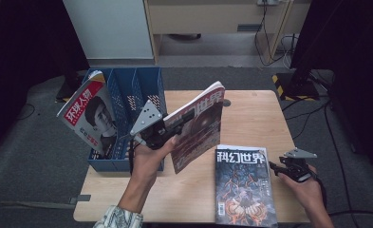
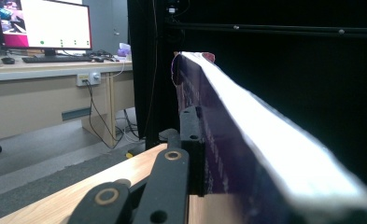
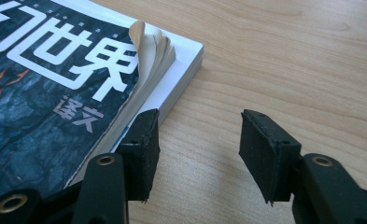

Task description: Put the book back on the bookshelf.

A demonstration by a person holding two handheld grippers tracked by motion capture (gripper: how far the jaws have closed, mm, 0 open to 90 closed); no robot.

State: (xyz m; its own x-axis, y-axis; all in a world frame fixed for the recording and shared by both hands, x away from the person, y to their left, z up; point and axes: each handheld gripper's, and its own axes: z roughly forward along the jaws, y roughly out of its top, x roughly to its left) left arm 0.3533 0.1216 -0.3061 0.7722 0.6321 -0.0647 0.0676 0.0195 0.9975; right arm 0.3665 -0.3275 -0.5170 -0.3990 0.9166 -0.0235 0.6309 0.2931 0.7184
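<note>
High view: the left gripper (image 1: 172,129) clamps a raised magazine (image 1: 198,124) above the table (image 1: 250,118), just right of the blue file rack (image 1: 127,95) (one magazine (image 1: 91,116) already leans in its left slot). Tilt the held copy upright, spine down, then lower it into a free slot.

Left gripper view: jaws closed on the raised magazine's (image 2: 246,140) edge; the air ahead is clear.

Right gripper view: the right gripper (image 3: 197,154) stands open beside the flat magazine (image 3: 55,84), one jaw touching its curled page edges. Bare table lies right.
</note>
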